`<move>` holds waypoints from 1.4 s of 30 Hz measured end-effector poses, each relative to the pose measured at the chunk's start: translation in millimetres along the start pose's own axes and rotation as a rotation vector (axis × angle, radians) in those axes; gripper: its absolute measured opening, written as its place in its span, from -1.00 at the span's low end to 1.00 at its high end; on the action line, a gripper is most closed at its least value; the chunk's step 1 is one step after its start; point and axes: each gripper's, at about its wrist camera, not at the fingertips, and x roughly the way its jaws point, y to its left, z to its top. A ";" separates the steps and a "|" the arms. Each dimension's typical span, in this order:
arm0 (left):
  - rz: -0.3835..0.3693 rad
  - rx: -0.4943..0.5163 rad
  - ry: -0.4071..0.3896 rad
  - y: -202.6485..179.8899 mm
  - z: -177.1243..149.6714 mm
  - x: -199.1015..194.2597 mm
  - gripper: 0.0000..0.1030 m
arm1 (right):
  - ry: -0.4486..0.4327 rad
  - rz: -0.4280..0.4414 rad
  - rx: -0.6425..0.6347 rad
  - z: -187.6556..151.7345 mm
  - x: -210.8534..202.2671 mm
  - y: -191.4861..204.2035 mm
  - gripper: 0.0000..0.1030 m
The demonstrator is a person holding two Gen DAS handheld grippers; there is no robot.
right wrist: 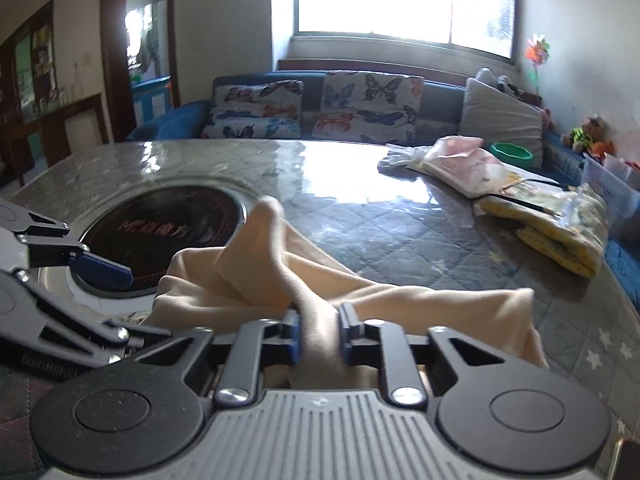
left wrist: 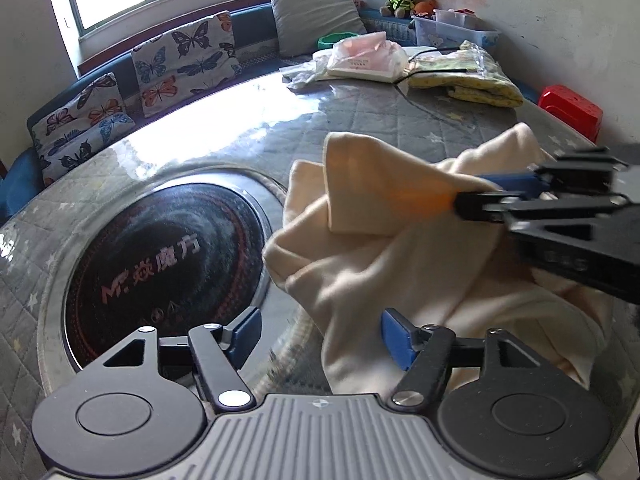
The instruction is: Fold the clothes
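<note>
Cream soft cotton garment point(left wrist: 400, 248) lies crumpled on my quilted grey table point(left wrist: 248, 120), bunched tight in my right gripper point(right wrist: 319, 334); my left gripper point(left wrist: 320, 334) gapes, unladen, at nine o'clock.

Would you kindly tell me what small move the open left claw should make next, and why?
Probably close the left claw on the near edge of the cream garment. Its jaws stand wide apart with cloth beside one pad, while the right claw already pinches a bunched fold, so the garment hangs crumpled over the table.
</note>
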 end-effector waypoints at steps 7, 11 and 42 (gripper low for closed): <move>0.015 -0.041 -0.041 17.8 28.5 3.5 0.36 | 0.019 -0.052 0.037 -14.0 -21.5 -22.1 -0.87; 0.029 -0.059 -0.069 27.6 47.5 6.3 0.36 | 0.058 -0.015 0.063 -22.2 -28.3 -29.4 -0.80; -0.104 -0.039 -0.043 25.5 96.0 97.6 -0.80 | 0.026 -0.020 0.410 14.2 24.8 -147.3 -0.68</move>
